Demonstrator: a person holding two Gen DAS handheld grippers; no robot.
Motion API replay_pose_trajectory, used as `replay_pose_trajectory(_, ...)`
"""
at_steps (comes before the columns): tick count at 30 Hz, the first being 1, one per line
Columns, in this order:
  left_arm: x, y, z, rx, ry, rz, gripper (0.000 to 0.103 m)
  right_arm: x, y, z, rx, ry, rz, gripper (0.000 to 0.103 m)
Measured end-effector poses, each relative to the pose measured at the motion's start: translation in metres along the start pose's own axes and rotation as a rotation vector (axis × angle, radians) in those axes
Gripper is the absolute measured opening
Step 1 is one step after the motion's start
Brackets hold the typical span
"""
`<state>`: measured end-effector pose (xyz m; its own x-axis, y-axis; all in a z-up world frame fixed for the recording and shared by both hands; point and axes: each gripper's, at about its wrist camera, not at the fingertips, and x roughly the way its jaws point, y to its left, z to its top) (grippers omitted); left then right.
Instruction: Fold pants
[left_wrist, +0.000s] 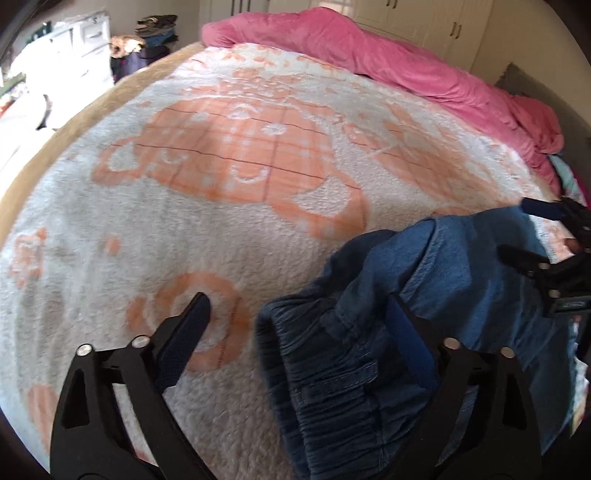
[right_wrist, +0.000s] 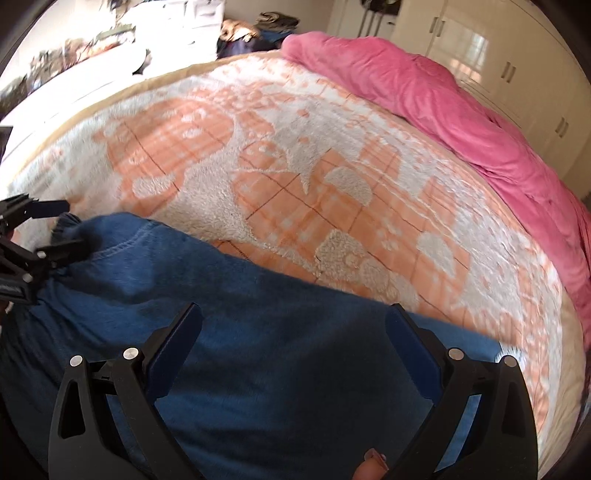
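the pants (right_wrist: 236, 332) lie bunched on the bed's patterned blanket (left_wrist: 184, 240), well short of the pink duvet (left_wrist: 369, 48). both the left gripper (left_wrist: 299, 325) and right gripper (right_wrist: 293, 328) have jaws open, holding nothing. early step, likely spreading them flat: next, pinch the elastic waistband (left_wrist: 317, 354).

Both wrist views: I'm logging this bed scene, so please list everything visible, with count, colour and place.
pants: one, blue denim, on the near side of the bed under both tools
blanket: one, white with orange pattern, covering the bed
duvet: one, pink, bunched along the far edge
wardrobe doors: several, cream, behind the bed
clothes pile: one, dark mixed colours, far left corner
left tool: one, black with blue pads, open, at the elastic waistband
right tool: one, black, open, over the pant fabric
fingertip: one, bottom edge of right view
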<state>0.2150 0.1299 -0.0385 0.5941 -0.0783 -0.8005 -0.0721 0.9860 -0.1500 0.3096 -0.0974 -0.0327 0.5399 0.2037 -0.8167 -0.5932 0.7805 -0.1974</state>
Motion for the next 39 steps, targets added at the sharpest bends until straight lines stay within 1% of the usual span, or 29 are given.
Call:
replay_pose_trajectory(1,0.002,0.001,0.0,0.004,-0.002,-0.01,0.065,0.005,0.0,0.002,-0.014,0.01,0.002,0.099)
replay_pose_trajectory(2,0.003,0.001,0.0,0.013,-0.004,-0.017,0.052,0.009,0.001,0.004,-0.023,0.017,-0.001,0.099)
replay_pose_trajectory(3,0.004,0.0,-0.001,0.028,-0.005,-0.035,0.049,0.012,0.002,0.006,-0.031,0.022,-0.003,0.099)
replay_pose_trajectory(4,0.003,-0.002,-0.001,0.04,-0.009,-0.043,0.042,0.014,0.003,0.008,-0.039,0.024,0.0,0.099)
replay_pose_trajectory(5,0.003,-0.005,-0.001,0.056,-0.014,-0.048,0.039,0.016,0.005,0.009,-0.055,0.023,0.006,0.099)
replay_pose_trajectory(7,-0.001,-0.012,-0.002,0.094,-0.037,-0.03,0.033,0.02,0.009,0.012,-0.086,0.03,0.004,0.099)
replay_pose_trajectory(10,-0.011,-0.016,-0.004,0.118,-0.076,-0.029,0.029,0.026,0.014,0.017,-0.138,0.036,-0.015,0.099)
replay_pose_trajectory(14,-0.024,-0.018,-0.006,0.126,-0.13,-0.033,0.028,0.033,0.02,0.022,-0.197,0.044,-0.027,0.099)
replay_pose_trajectory(16,-0.033,-0.018,-0.01,0.123,-0.152,-0.046,0.027,0.04,0.023,0.023,-0.22,0.078,-0.035,0.098)
replay_pose_trajectory(18,-0.043,-0.02,-0.013,0.126,-0.18,-0.058,0.027,0.042,0.031,0.023,-0.273,0.072,-0.036,0.097)
replay_pose_trajectory(20,-0.049,-0.023,-0.014,0.135,-0.195,-0.063,0.027,0.043,0.038,0.022,-0.317,0.063,-0.051,0.095)
replay_pose_trajectory(22,-0.049,-0.027,-0.014,0.145,-0.199,-0.059,0.027,0.046,0.039,0.021,-0.315,0.067,-0.057,0.094)
replay_pose_trajectory(24,-0.048,-0.028,-0.015,0.153,-0.199,-0.052,0.027,0.049,0.039,0.021,-0.294,0.062,-0.039,0.086)
replay_pose_trajectory(26,-0.048,-0.029,-0.015,0.154,-0.202,-0.053,0.027,0.048,0.041,0.016,-0.274,0.044,0.009,0.062)
replay_pose_trajectory(27,-0.048,-0.028,-0.015,0.153,-0.201,-0.054,0.027,0.047,0.044,0.015,-0.269,0.038,0.022,0.056)
replay_pose_trajectory(28,-0.048,-0.027,-0.016,0.152,-0.203,-0.048,0.027,0.045,0.047,0.013,-0.261,0.03,0.04,0.044)
replay_pose_trajectory(30,-0.045,-0.024,-0.017,0.144,-0.198,-0.038,0.027,0.041,0.049,0.01,-0.228,0.012,0.053,0.035)
replay_pose_trajectory(31,-0.045,-0.023,-0.017,0.138,-0.196,-0.034,0.027,0.038,0.049,0.008,-0.203,0.007,0.058,0.026)
replay_pose_trajectory(32,-0.043,-0.021,-0.017,0.133,-0.195,-0.031,0.027,0.036,0.049,0.008,-0.189,0.001,0.057,0.014)
replay_pose_trajectory(34,-0.043,-0.018,-0.017,0.122,-0.195,-0.032,0.027,0.028,0.048,0.005,-0.163,-0.015,0.031,0.008)
replay_pose_trajectory(39,-0.051,-0.021,-0.018,0.129,-0.216,-0.031,0.027,-0.008,0.033,-0.002,-0.048,-0.109,0.034,0.007)
